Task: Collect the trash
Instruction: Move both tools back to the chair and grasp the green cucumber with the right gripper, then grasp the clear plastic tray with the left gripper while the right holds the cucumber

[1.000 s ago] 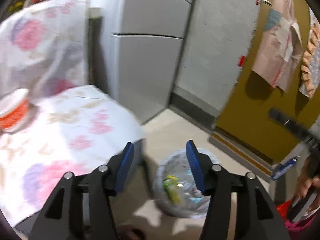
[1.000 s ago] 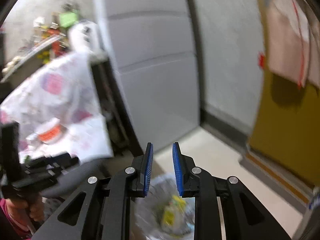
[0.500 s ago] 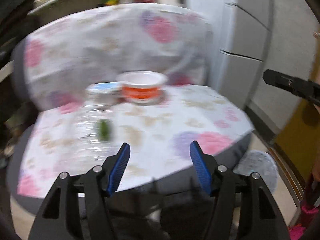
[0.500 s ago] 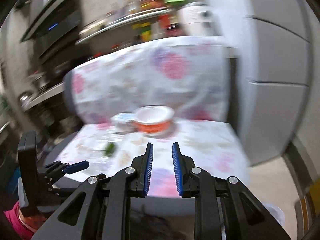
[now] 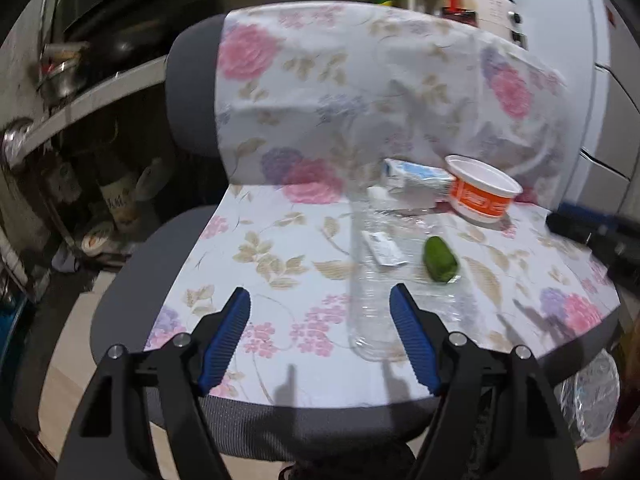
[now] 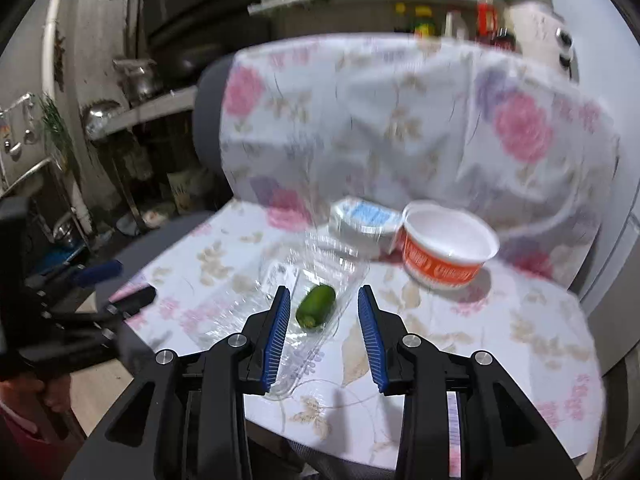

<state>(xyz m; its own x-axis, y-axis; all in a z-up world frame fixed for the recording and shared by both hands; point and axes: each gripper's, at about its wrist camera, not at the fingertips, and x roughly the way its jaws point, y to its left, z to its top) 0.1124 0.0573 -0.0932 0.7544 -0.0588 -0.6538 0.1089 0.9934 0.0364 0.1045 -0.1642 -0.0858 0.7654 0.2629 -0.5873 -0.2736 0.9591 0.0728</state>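
Note:
Trash lies on a chair seat covered by a floral cloth (image 5: 280, 264). A clear plastic container (image 5: 372, 280) lies on its side with a small green piece (image 5: 440, 259) beside or in it; both show in the right wrist view, the container (image 6: 280, 300) and the green piece (image 6: 315, 305). Behind them are an orange-and-white cup (image 5: 482, 192) (image 6: 448, 246) and a white-blue carton (image 5: 416, 174) (image 6: 366, 218). My left gripper (image 5: 320, 308) is open and empty, hovering at the container's near end. My right gripper (image 6: 324, 308) is open and empty, just short of the green piece.
A clear-lined trash bin (image 5: 592, 392) stands on the floor at the seat's right. The floral chair back (image 5: 380, 92) rises behind the trash. Shelves with pots and jars (image 6: 132, 80) fill the left and back. A grey fridge (image 5: 612, 92) stands on the right.
Both grippers swung left from the floor bin and fridge to face the chair seat, then moved closer to the trash. My right gripper has opened wider.

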